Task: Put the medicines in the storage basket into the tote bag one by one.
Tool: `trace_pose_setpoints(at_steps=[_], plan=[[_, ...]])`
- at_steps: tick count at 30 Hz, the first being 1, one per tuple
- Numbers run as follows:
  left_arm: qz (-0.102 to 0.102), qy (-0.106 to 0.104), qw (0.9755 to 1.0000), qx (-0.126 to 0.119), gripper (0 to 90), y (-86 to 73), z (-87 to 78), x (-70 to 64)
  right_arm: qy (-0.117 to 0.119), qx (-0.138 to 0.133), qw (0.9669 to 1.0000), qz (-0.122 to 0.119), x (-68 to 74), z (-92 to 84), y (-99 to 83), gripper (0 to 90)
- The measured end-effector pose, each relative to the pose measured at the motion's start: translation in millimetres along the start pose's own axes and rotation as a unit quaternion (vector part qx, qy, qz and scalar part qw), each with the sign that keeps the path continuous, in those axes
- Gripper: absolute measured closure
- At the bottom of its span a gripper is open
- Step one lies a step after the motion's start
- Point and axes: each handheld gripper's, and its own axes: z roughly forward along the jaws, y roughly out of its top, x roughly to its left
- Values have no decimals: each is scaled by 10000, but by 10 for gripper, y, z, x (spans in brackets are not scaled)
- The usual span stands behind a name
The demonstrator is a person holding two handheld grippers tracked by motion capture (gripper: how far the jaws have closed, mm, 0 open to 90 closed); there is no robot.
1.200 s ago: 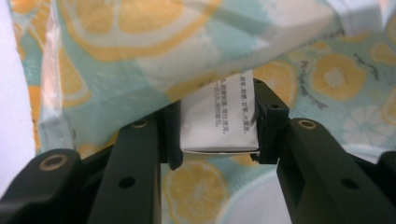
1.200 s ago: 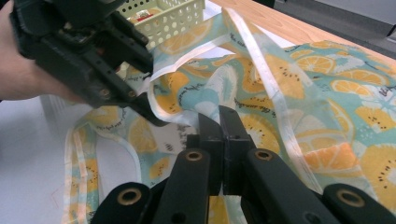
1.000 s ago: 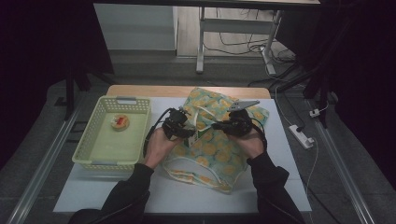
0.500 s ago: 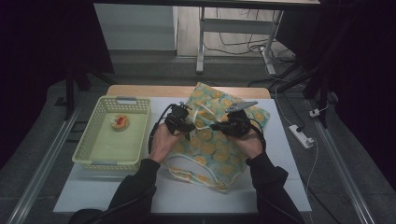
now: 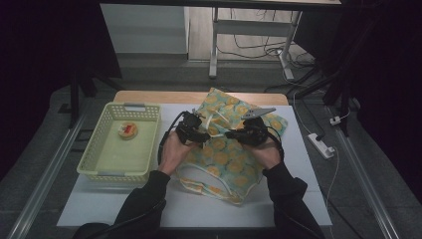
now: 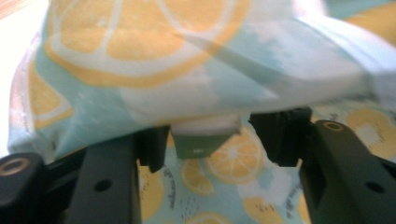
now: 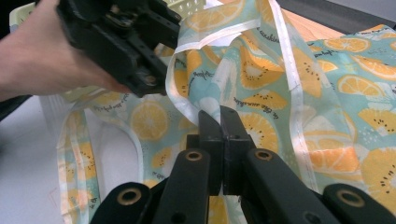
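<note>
Fruit-print cloth (image 5: 226, 159), patterned with lemon slices, spread over the middle of the white worktop (image 5: 298, 199) and partly lifted between both hands. Left hand-held gripper (image 6: 208, 135): jaws just been opening, standing apart with a white-edged fold of the cloth and a small green tag between them, pads not pressing on it, so released. Right hand-held gripper (image 7: 219, 123): jaws clenched together; whether a fold of cloth is pinched between the tips cannot be told, as fabric lies right behind them. Seen from above, left hand-held gripper (image 5: 191, 128) and right hand-held gripper (image 5: 246, 134) near each other above the upper middle of the cloth.

Judged as mid-way through folding or straightening: upper part bunched and raised, white trim straps (image 7: 285, 60) looping loose, lower edge lying rumpled toward the person's side. Left to do, by the look of it: a fresh grasp with the left, then flattening or folding.

Around: pale yellow basket (image 5: 99, 164) on the left of the worktop, just beside the cloth, holding a small round orange-and-red item (image 5: 128, 131). Loose straps likely to snag the jaws; basket close to the left forearm (image 5: 149, 194).
</note>
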Motion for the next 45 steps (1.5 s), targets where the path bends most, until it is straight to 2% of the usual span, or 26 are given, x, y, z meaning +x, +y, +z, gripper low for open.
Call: trace_pose_setpoints(at_steps=[7, 10, 14, 20, 26, 32, 38, 45], plan=[[341, -89, 9994, -38, 341, -87, -173, -90, -19, -9, 10000, 6, -1, 3, -1, 896], [327, -281, 9990, -86, 301, -135, -264, -100, -6, 9, 10000, 15, -1, 3, -3, 896], [227, -676, 9972, -209, 265, -207, -387, -87, -9, -2, 10000, 7, -6, 1, -2, 896], [205, -883, 9955, -284, 195, -309, -510, -46, -9, 3, 10000, 3, -3, 3, -2, 896], [37, -782, 9964, -318, 156, -398, -615, 79, -7, 9, 10000, 2, -3, 1, -3, 895], [-167, -697, 9966, -399, 90, -481, -737, 279, -5, 19, 10000, 0, -2, 4, -3, 895], [-347, -616, 9963, -483, 24, -599, -833, 506, -6, 25, 10000, 2, -3, 6, -5, 895], [-536, -376, 9964, -531, 0, -756, -913, 811, 3, 66, 10000, 15, -5, 19, -11, 895]])
